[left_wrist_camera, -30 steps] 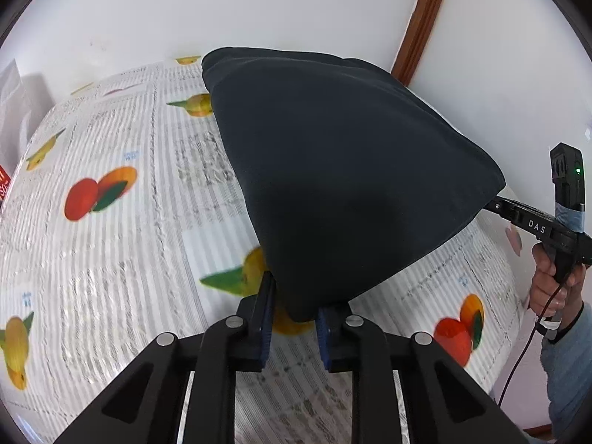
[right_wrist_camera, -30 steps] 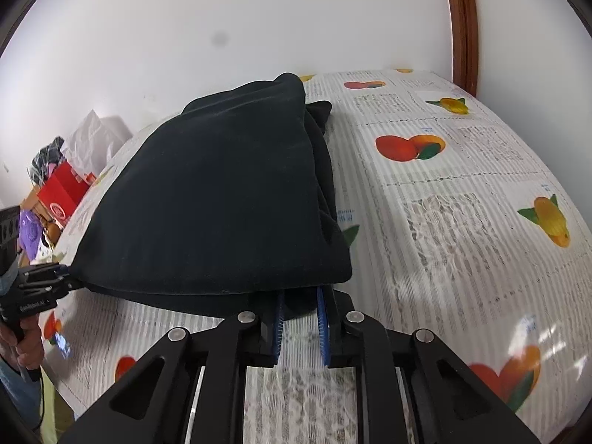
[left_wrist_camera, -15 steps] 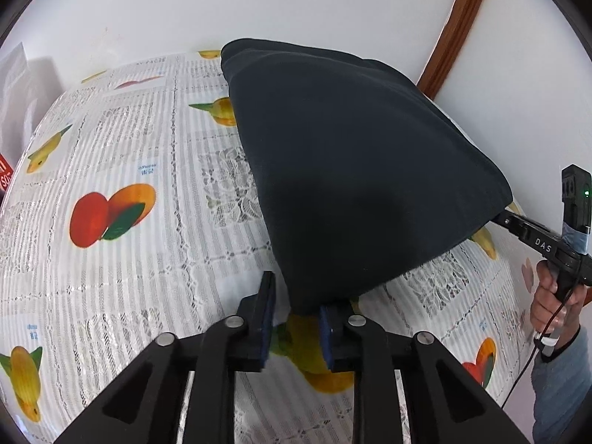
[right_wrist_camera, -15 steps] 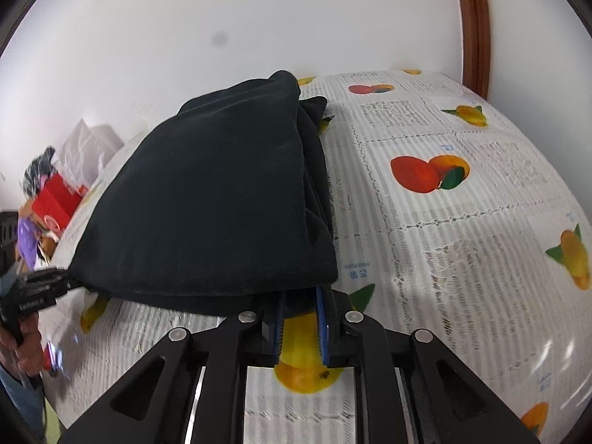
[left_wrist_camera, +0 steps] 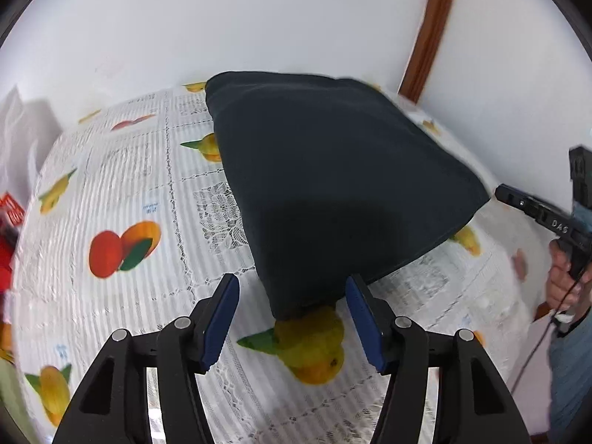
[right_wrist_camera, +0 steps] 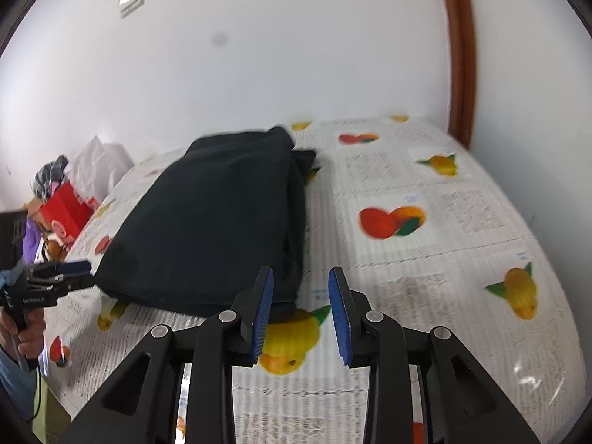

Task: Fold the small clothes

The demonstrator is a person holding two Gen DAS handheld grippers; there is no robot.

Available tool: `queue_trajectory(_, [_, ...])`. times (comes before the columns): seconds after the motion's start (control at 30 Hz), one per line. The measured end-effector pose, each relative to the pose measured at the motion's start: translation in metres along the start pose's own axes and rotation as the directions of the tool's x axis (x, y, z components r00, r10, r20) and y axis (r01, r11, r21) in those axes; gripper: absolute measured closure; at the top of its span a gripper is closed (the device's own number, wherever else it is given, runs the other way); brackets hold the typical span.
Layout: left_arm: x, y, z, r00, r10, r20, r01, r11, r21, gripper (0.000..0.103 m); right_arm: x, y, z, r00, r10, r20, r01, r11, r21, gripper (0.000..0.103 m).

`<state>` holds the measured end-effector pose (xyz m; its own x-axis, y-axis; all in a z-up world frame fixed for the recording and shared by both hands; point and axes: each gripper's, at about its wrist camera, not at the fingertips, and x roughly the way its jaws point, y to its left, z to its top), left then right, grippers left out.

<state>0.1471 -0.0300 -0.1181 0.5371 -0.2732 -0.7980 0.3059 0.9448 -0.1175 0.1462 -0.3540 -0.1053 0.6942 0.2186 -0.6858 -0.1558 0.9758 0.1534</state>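
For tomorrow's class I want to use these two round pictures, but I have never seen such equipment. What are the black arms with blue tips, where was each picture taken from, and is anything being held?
There is no robot. A person holds a two-finger tool in each hand, with a wide-angle camera on each looking along its fingers.

One picture is from the left tool, the other from the right tool. Each also shows the other tool at its edge, in the person's hand.

A folded dark garment lies on a table covered by a fruit-print tablecloth. Both tools are open at the garment's near corners, so nothing is held.
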Motion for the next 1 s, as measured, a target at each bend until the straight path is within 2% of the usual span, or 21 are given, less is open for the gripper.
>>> queue_trajectory(0.17, [0.011, -0.012, -0.007, 0.997, 0.072, -0.011, -0.071, 0.995, 0.064, 0.045, 0.03, 0.01, -0.026, 0.994, -0.04, -0.099, 0.036, 0.998, -0.045, 0.072])
queue_trajectory(0.23, [0.013, -0.015, -0.007, 0.997, 0.071, -0.012, -0.07, 0.995, 0.075, 0.047, 0.034, 0.007, -0.032, 0.994, -0.035, -0.104, 0.033, 0.999, -0.023, 0.072])
queue_trajectory(0.37, [0.013, -0.019, -0.002, 0.997, 0.078, 0.0, -0.078, 0.994, 0.076, 0.067, 0.037, 0.002, -0.026, 0.998, 0.027, -0.049, -0.023, 0.997, 0.067, 0.074])
queue_trajectory(0.4, [0.012, -0.019, -0.002, 0.996, 0.089, 0.005, -0.089, 0.994, 0.07, 0.079, 0.04, 0.002, -0.024, 0.999, 0.033, -0.039, -0.029, 0.996, 0.085, 0.078])
queue_trajectory(0.43, [0.01, -0.016, -0.001, 0.996, 0.094, 0.012, -0.094, 0.994, 0.064, 0.086, 0.045, 0.001, -0.022, 0.999, 0.025, -0.045, -0.02, 0.995, 0.101, 0.099])
queue_trajectory(0.53, [0.003, -0.002, -0.005, 0.999, 0.042, 0.012, -0.042, 0.999, 0.013, 0.091, 0.054, -0.003, -0.02, 0.999, 0.007, -0.044, -0.002, 0.991, 0.135, 0.099])
queue_trajectory(0.7, [0.011, 0.01, -0.014, 0.999, 0.012, -0.03, -0.013, 0.999, -0.035, 0.092, 0.053, 0.002, -0.024, 0.998, -0.021, -0.058, 0.026, 0.995, 0.094, 0.099])
queue_trajectory(0.83, [0.006, 0.014, -0.017, 0.999, -0.013, -0.035, 0.011, 0.999, -0.049, 0.09, 0.043, 0.0, -0.023, 0.996, -0.025, -0.087, 0.031, 0.997, 0.069, 0.098])
queue_trajectory(0.9, [0.001, 0.016, -0.02, 0.999, -0.017, -0.029, 0.015, 0.999, -0.052, 0.086, 0.029, -0.005, -0.021, 0.997, -0.03, -0.07, 0.034, 0.997, 0.064, 0.097])
queue_trajectory(1.0, [-0.01, 0.021, -0.023, 1.0, -0.011, -0.001, 0.011, 0.998, -0.059, 0.071, 0.008, -0.009, -0.012, 0.999, -0.032, -0.036, 0.033, 0.999, 0.04, 0.096])
